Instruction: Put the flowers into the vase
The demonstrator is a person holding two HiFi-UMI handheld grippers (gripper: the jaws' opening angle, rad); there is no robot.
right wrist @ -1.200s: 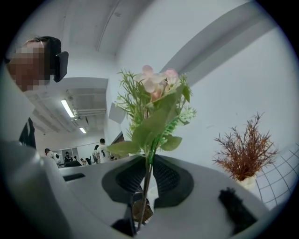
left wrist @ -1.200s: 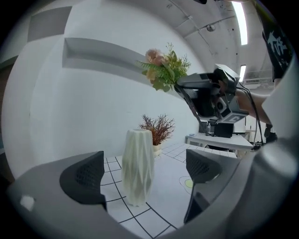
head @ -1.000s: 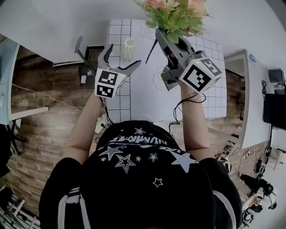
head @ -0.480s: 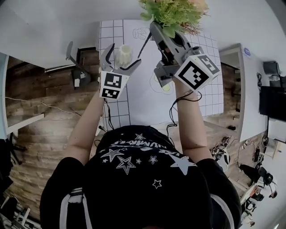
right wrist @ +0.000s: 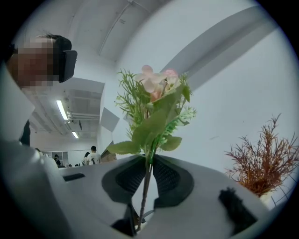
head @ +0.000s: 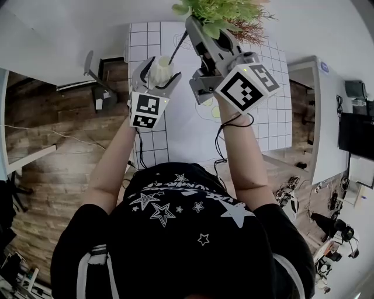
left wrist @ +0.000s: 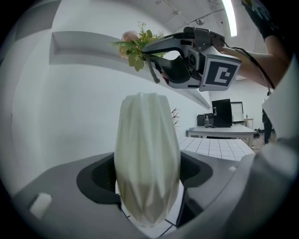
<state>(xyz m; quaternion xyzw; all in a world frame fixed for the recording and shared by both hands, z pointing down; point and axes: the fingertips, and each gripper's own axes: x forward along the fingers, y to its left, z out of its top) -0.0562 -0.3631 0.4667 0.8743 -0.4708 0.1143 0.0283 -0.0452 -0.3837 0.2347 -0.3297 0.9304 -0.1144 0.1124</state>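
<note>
A ribbed white vase [head: 161, 63] stands on the gridded white table [head: 269, 111]. My left gripper [head: 162, 70] has it between its jaws, which are closing; in the left gripper view the vase [left wrist: 147, 158] fills the gap and both pads touch its sides. My right gripper [head: 198, 26] is raised to the right of the vase and above it, shut on the thin stem [right wrist: 147, 182] of a bunch of pink flowers with green leaves [right wrist: 154, 102]. The flowers [head: 222, 10] reach the head view's top edge. The left gripper view shows that bunch [left wrist: 135, 44] above the vase mouth.
A reddish-brown dried plant [right wrist: 261, 158] stands behind, to the right of the flowers. A black stand [head: 102, 82] sits off the table's left edge over the wooden floor. A white cabinet [head: 333, 117] is at the right. Drawings mark the table top.
My left gripper moved forward until the vase stood between its jaws, and the jaws narrowed onto it. My right gripper carried the flowers left, closer to the vase.
</note>
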